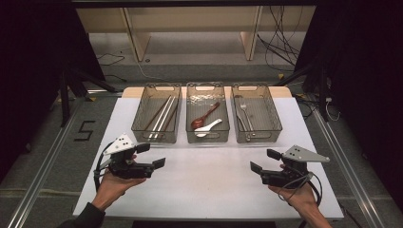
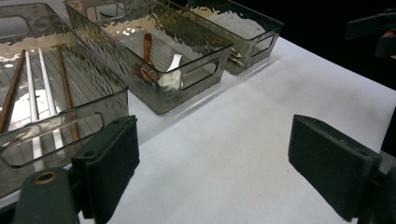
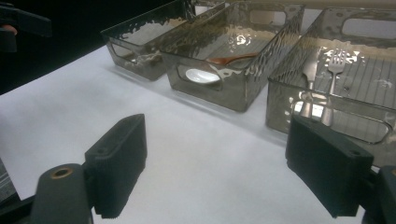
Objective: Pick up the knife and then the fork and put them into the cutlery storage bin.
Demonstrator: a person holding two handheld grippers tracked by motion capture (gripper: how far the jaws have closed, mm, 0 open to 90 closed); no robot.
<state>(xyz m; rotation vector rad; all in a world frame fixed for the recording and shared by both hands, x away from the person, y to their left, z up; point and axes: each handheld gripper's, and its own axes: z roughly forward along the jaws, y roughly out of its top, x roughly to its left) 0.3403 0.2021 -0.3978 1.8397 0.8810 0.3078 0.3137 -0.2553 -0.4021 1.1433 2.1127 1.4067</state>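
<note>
I've got the white table (image 1: 204, 185) bare in front of me and three clear bins along its far edge, looking sorted: chopsticks (image 1: 163, 115) in the left bin (image 1: 157, 113), a brown spoon (image 1: 203, 116) and a white spoon (image 1: 207, 128) in the middle bin (image 1: 207, 112), forks (image 1: 244, 114) in the right bin (image 1: 255, 112). Nothing loose is left on the table, so I'd call the sorting done or nearly so. My left gripper (image 1: 153, 156) and right gripper (image 1: 264, 160) hover well short of the bins, jaws spread wide on nothing.
</note>
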